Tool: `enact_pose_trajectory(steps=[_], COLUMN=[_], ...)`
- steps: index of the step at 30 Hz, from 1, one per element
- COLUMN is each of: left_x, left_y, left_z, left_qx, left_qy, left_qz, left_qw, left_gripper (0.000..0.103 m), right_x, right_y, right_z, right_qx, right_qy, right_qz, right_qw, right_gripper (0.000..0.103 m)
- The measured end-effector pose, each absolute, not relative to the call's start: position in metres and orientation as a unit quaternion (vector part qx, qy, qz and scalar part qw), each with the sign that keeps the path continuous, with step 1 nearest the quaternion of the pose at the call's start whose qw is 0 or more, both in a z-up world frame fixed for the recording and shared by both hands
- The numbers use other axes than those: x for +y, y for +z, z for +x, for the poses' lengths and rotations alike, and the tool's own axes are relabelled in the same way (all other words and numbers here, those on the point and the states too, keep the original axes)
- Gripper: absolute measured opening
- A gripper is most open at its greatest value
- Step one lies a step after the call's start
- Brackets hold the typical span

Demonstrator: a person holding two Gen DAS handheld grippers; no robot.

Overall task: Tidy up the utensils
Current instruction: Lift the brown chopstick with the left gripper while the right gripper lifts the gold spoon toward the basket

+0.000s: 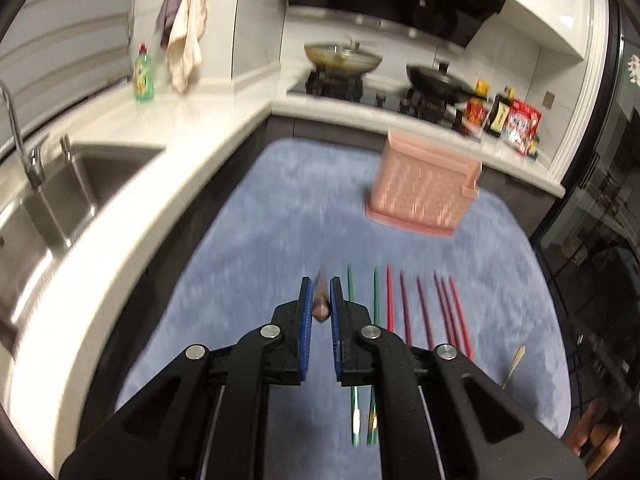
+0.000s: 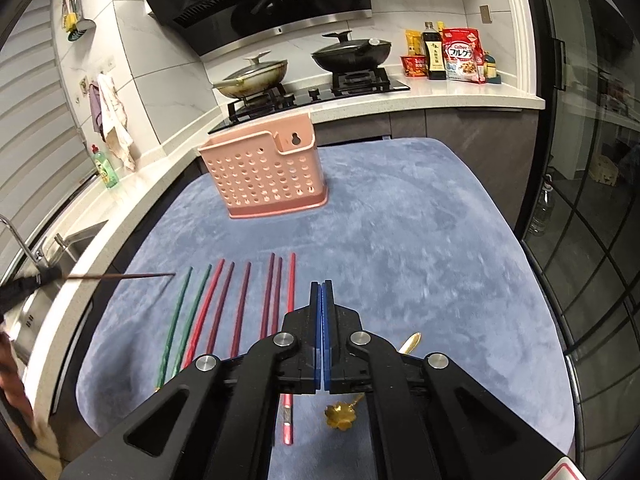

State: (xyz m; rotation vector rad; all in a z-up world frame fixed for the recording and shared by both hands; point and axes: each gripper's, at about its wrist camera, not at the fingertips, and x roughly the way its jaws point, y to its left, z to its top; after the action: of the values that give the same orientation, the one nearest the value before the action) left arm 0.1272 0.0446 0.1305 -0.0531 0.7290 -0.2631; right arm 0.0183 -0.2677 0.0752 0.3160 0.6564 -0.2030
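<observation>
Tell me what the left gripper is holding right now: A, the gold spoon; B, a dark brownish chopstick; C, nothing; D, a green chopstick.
B: the left gripper is shut on a dark brownish chopstick, lifted off the mat, while the green chopsticks lie flat.

chopsticks (image 2: 240, 304) on mat (image 2: 400, 240), basket (image 2: 264, 176) behind

Two black claws (image 1: 321, 300) (image 2: 321, 304) — blue ribbed pads (image 1: 307, 320), silver round pivot screws, angular black linkage arms.

Plush cloth mat (image 2: 400, 240) — matt perforated plastic basket (image 2: 264, 176), glossy chopsticks (image 2: 240, 312).
</observation>
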Motion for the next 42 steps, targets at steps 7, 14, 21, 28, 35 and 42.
enact_pose_trajectory(steps=[7, 14, 21, 28, 35, 42], left_x=[0.03, 0.005, -0.002, 0.008, 0.015, 0.017], left_y=[0.176, 0.221, 0.217, 0.202, 0.192, 0.184], left_z=[0.17, 0.197, 0.202, 0.196, 0.191, 0.19], left_qx=[0.317, 0.281, 0.281, 0.297, 0.309, 0.321], left_qy=[-0.122, -0.141, -0.147, -0.143, -0.138, -0.136], left_qz=[-0.02, -0.019, -0.016, -0.023, -0.019, -0.02], left_qw=[0.94, 0.949, 0.948, 0.944, 0.941, 0.937], left_gripper=[0.007, 0.007, 0.007, 0.007, 0.007, 0.007], right_x=[-0.277, -0.291, -0.316, -0.335, -0.338, -0.336], right_y=[0.088, 0.11, 0.065, -0.016, -0.043, -0.038], right_z=[0.038, 0.061, 0.045, 0.036, 0.044, 0.044], right_qx=[0.309, 0.286, 0.344, 0.422, 0.429, 0.422], right_qy=[-0.089, -0.084, -0.108, -0.125, -0.119, -0.111], right_qz=[0.156, 0.156, 0.197, 0.242, 0.252, 0.244], right_qw=[0.934, 0.942, 0.912, 0.865, 0.859, 0.866], right_gripper=[0.001, 0.001, 0.034, 0.034, 0.025, 0.008])
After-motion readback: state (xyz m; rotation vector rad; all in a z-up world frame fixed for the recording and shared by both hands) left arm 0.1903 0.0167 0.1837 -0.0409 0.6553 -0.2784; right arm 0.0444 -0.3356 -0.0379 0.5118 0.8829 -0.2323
